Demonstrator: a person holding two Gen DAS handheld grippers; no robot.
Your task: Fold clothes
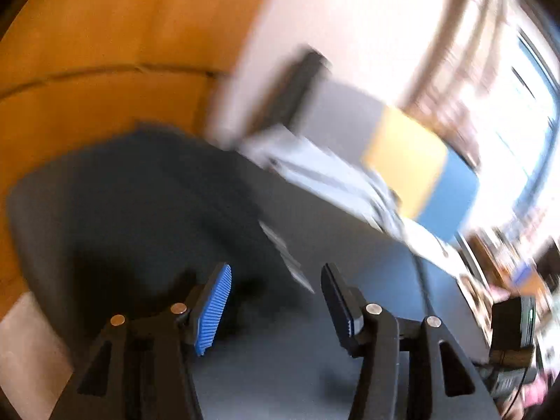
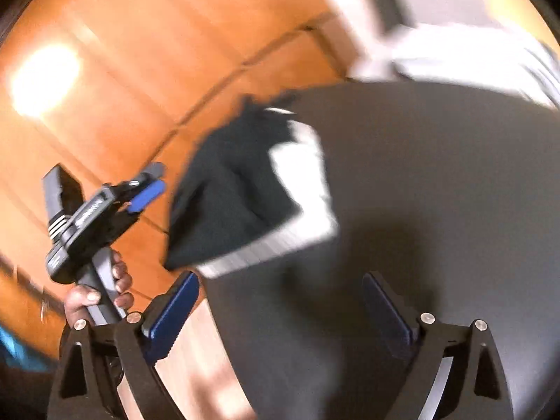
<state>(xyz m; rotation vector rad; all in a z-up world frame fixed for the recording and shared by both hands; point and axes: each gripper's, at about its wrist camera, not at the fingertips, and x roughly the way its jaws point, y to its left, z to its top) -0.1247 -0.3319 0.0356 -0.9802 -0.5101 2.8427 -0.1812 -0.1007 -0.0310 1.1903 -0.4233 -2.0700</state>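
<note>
A dark garment (image 2: 231, 196) with a white and grey striped panel is lying bunched at the left edge of the smooth, round grey table (image 2: 437, 182), partly overhanging the orange tiled floor (image 2: 140, 70). The right gripper (image 2: 280, 311) is hovering wide open and empty above the table's near edge. The left gripper (image 1: 276, 301), ribbed blue pads parted and holding nothing, is being gripped by a hand (image 2: 101, 290) off the left edge; both views are blurring.

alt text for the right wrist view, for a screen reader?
Motion-blurred fisheye view: the open right gripper points over a dark grey table at a black and white garment lying at the table's edge. At left, a hand holds the left gripper above an orange tiled floor.
</note>
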